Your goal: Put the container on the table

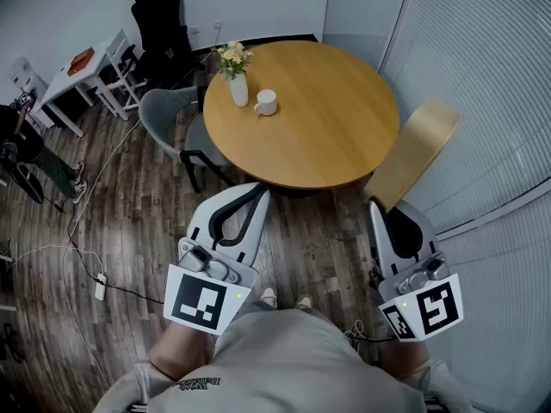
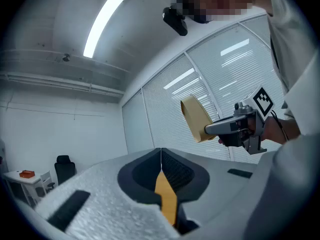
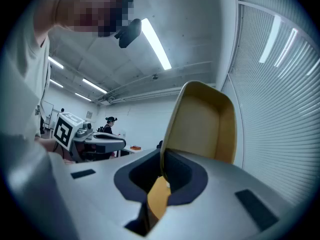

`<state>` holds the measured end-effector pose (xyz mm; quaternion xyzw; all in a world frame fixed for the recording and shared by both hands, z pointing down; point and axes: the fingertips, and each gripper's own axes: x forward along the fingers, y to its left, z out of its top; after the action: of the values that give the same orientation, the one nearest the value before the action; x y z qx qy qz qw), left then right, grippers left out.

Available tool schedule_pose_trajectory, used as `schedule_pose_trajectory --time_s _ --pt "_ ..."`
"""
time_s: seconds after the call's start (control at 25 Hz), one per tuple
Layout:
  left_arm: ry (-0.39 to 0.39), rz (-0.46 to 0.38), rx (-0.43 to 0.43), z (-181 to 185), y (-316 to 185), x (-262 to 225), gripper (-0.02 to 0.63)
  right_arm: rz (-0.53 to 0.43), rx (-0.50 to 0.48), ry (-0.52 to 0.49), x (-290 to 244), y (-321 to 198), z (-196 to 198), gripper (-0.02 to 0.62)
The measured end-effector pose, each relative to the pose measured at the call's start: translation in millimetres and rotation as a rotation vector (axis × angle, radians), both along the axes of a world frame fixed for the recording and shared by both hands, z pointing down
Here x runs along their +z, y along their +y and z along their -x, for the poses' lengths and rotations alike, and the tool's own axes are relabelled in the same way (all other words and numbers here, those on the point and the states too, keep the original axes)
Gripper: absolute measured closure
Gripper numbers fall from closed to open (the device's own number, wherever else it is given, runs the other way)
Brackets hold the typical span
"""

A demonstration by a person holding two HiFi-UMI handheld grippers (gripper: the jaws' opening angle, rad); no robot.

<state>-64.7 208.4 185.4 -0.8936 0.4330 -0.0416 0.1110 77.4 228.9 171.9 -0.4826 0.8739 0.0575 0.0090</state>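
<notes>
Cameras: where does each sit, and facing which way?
Head view: on the head, looking steeply down at the table; shirt, left hand-held gripper, right hand-held gripper show.
Left gripper view: on the left hand-held gripper, tilted up at blinds; sleeve shows.
Right gripper view: on the right hand-held gripper, tilted up at ceiling; shirt shows.
All share the container.

No readable text, shirt print illegible
</notes>
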Motion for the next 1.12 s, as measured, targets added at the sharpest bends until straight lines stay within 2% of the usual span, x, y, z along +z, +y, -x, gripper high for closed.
schedule_pose_trajectory --time_s 0.6,1.12 --pt "-0.002 0.018 -0.003 -10.5 8.1 1.9 0.586 0.011 0.014 -0.013 4.1 4.0 -18.9 0.56" --pt "-0.003 0.019 -0.038 -29.2 17.2 6.6 0.585 0.019 -0.014 -0.016 11.7 9.2 -39.5 0.56"
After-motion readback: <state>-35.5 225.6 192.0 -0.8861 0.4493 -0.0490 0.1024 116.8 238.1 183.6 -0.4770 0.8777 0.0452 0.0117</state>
